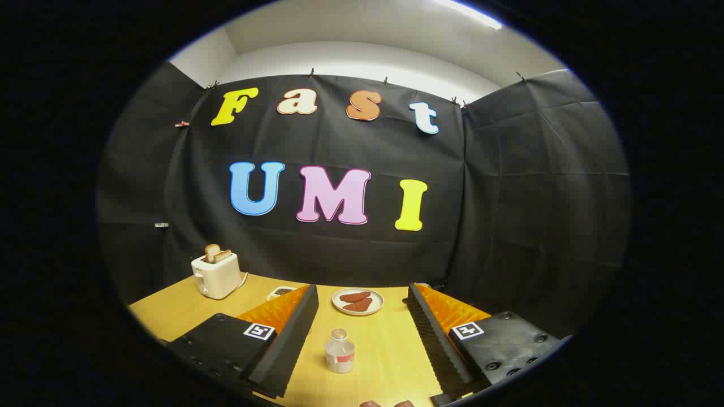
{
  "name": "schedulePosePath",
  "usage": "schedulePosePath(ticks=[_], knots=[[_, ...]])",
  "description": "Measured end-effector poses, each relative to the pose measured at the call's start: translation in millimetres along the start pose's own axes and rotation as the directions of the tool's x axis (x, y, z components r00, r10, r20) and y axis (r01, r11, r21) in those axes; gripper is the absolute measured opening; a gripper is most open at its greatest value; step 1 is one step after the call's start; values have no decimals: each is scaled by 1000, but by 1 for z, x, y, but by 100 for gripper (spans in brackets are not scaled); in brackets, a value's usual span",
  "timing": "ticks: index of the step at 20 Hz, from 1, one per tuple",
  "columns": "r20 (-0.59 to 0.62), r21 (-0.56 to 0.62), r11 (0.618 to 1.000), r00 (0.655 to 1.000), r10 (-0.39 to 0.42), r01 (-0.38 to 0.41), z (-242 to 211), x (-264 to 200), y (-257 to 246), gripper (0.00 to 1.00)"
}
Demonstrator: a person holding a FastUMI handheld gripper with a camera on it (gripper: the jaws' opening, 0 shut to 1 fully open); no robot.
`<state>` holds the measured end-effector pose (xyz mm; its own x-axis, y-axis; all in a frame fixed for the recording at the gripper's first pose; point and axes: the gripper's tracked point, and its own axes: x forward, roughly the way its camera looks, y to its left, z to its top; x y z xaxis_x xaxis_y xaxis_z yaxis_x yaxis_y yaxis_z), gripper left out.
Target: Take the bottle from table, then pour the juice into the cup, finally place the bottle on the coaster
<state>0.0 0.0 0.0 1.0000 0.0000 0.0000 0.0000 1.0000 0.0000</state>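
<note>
The small clear bottle (340, 351) standing between the wide-open jaws of the gripper (362, 316) looks light, smooth and slippery (no cap visible), so grip mid-body gently.

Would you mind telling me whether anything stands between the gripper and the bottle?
Nothing visible does. The gripper is open, and the bottle stands upright on the bare table between its fingers; the plate lies beyond it.

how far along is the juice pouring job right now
Nothing looks done yet. The small clear plastic bottle stands upright on the yellow wooden table, between the open fingers of the gripper, neither touching it. In hand: lining up the grasp. Left: grasping, pouring, setting it on the coaster.
</note>
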Motion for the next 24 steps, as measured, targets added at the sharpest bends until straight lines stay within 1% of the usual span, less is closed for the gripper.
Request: schedulePosePath(ticks=[3,7,17,24], knots=[[8,8,1000,1000,-14,14,1,5,-3,97],[2,24,1000,1000,-4,4,-3,11,6,97],[-8,37,997,998,66,-65,-16,22,36,97],[-20,35,995,995,96,-95,-30,35,43,97]])
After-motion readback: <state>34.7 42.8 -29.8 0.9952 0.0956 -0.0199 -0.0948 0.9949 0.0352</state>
